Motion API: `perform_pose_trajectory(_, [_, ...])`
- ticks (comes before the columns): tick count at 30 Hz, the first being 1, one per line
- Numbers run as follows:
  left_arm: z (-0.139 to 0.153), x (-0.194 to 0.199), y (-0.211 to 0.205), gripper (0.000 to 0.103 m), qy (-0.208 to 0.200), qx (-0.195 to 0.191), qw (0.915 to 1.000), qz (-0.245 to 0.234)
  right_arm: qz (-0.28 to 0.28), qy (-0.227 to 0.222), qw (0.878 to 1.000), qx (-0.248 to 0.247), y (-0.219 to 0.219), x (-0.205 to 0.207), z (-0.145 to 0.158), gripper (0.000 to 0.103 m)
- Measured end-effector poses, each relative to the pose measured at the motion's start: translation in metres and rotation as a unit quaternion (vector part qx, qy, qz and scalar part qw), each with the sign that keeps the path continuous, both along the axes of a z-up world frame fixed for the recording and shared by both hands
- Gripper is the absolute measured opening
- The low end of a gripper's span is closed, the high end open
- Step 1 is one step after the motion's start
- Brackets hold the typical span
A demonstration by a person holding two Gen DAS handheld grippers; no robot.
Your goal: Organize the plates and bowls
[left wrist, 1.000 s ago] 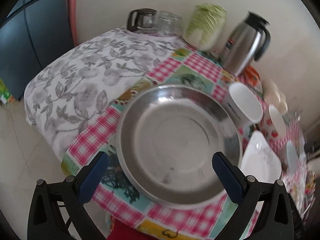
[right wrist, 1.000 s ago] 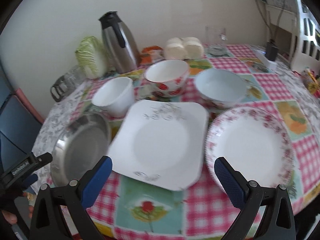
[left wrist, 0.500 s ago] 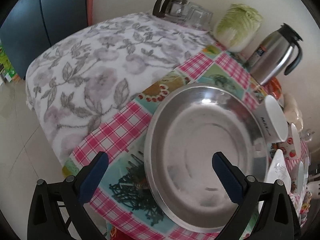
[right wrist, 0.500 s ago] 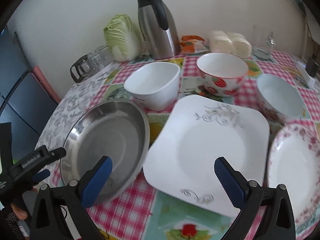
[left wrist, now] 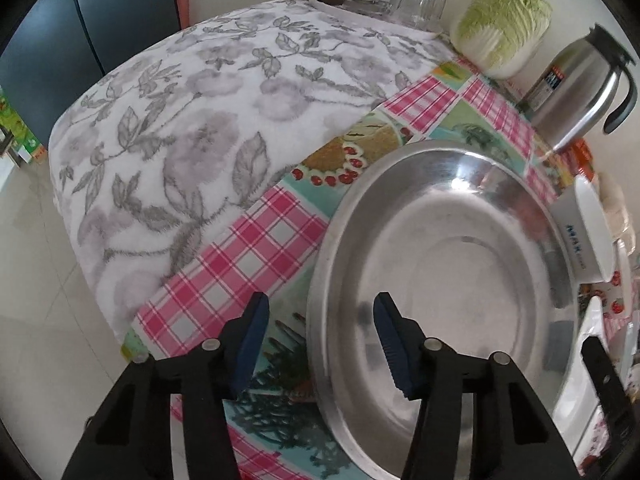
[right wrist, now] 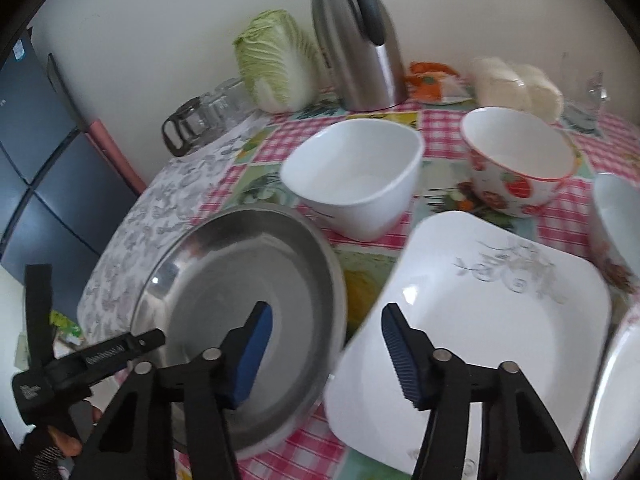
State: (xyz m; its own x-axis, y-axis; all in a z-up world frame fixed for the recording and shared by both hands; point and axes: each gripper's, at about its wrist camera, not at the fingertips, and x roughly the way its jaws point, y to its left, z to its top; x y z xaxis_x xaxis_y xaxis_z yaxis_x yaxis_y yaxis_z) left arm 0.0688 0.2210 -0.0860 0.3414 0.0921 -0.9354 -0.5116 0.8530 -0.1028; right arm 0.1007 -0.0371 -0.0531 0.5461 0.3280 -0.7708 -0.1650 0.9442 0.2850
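A round steel plate [left wrist: 440, 276] lies on the table near its left end; it also shows in the right wrist view [right wrist: 240, 300]. My left gripper [left wrist: 320, 344] is partly open and straddles the plate's left rim, one finger outside, one inside. My right gripper [right wrist: 326, 354] is partly open and straddles the plate's right rim, next to a white square plate [right wrist: 480, 320]. Behind stand a white square bowl [right wrist: 356, 176], a strawberry bowl [right wrist: 520, 164], another bowl [right wrist: 616, 216] and a floral plate [right wrist: 616, 392].
A steel thermos [right wrist: 356, 36], a cabbage [right wrist: 276, 60], glass cups [right wrist: 204, 116] and wrapped buns [right wrist: 516, 80] line the wall. A grey floral cloth [left wrist: 180, 120] covers the table's left end. A dark cabinet [right wrist: 36, 168] stands left.
Both grippers have narrowed from wide open and moved in onto the steel plate's opposite rims. The right view has swung left toward the steel plate.
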Motion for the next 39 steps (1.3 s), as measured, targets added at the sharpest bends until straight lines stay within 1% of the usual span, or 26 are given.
perform_pose_trajectory(3, [0.0,0.001,0.006,0.056,0.008,0.015,0.9998,0.009,0.007,0.005,1.0,-0.005,0.005,0.007,-0.006,0.051])
perform_pose_trajectory(5, [0.0,-0.001,0.012,0.056,0.004,0.007,0.9998,0.016,0.01,0.011,1.0,-0.007,0.009,0.01,-0.011,0.047])
perform_pose_trajectory(8, [0.002,-0.002,0.019,0.056,0.007,0.017,0.9995,0.027,0.02,0.013,1.0,-0.002,0.015,0.012,-0.011,0.044])
perform_pose_trajectory(10, [0.002,-0.005,0.026,0.056,0.006,0.015,0.9991,0.039,0.024,0.013,1.0,-0.001,0.018,0.013,-0.013,0.044])
perform_pose_trajectory(11, [0.002,-0.006,0.029,0.057,0.006,0.015,0.9989,0.044,0.027,0.015,1.0,-0.002,0.021,0.012,-0.014,0.041])
perform_pose_trajectory(13, [0.001,-0.006,0.032,0.058,0.006,0.016,0.9986,0.05,0.032,0.021,0.999,-0.007,0.025,0.012,-0.018,0.039])
perform_pose_trajectory(15, [0.0,-0.006,0.034,0.058,0.005,0.012,0.9986,0.052,0.04,0.027,0.999,-0.008,0.031,0.012,-0.022,0.033])
perform_pose_trajectory(17, [-0.001,-0.005,0.035,0.058,0.01,0.012,0.9986,0.05,0.048,0.028,0.998,-0.016,0.036,0.009,-0.024,0.026])
perform_pose_trajectory(18, [-0.001,-0.006,0.031,0.058,0.014,0.017,0.9988,0.045,0.048,0.026,0.998,-0.025,0.039,0.007,-0.025,0.023])
perform_pose_trajectory(19, [-0.001,-0.005,0.029,0.058,0.017,0.023,0.9988,0.039,0.049,0.021,0.998,-0.04,0.041,0.005,-0.026,0.015])
perform_pose_trajectory(20, [-0.001,-0.006,0.028,0.056,0.018,0.023,0.999,0.035,0.05,0.021,0.997,-0.046,0.041,0.004,-0.027,0.013])
perform_pose_trajectory(21, [-0.001,-0.006,0.029,0.052,0.013,0.019,0.9991,0.035,0.052,0.021,0.997,-0.045,0.041,0.003,-0.027,0.013])
perform_pose_trajectory(22, [0.0,-0.006,0.03,0.045,0.007,0.013,0.9993,0.035,0.052,0.023,0.998,-0.038,0.039,0.002,-0.027,0.013])
perform_pose_trajectory(23, [0.002,-0.007,0.03,0.029,0.002,0.01,0.9993,0.035,0.052,0.024,0.998,-0.035,0.039,0.002,-0.027,0.013])
perform_pose_trajectory(24, [0.003,-0.006,0.03,0.025,-0.003,0.007,0.9994,0.034,0.055,0.023,0.998,-0.034,0.04,0.001,-0.026,0.013])
perform_pose_trajectory(26, [0.004,-0.006,0.029,0.025,-0.003,0.018,0.9994,0.031,0.062,0.018,0.997,-0.035,0.043,-0.002,-0.023,0.013])
perform_pose_trajectory(28, [0.006,-0.008,0.03,0.024,-0.009,0.02,0.9992,0.034,0.065,0.011,0.997,-0.036,0.045,-0.005,-0.017,0.014])
perform_pose_trajectory(32, [0.014,-0.011,0.03,0.023,-0.023,0.033,0.9986,0.036,0.067,0.002,0.998,-0.016,0.044,-0.009,-0.006,0.014])
perform_pose_trajectory(35, [0.021,-0.014,0.03,0.023,-0.037,0.032,0.9981,0.038,0.071,-0.01,0.997,-0.022,0.047,-0.013,0.003,0.014])
perform_pose_trajectory(39, [0.033,-0.023,0.026,0.023,-0.06,0.04,0.9966,0.039,0.072,-0.017,0.997,-0.015,0.044,-0.017,0.011,0.014])
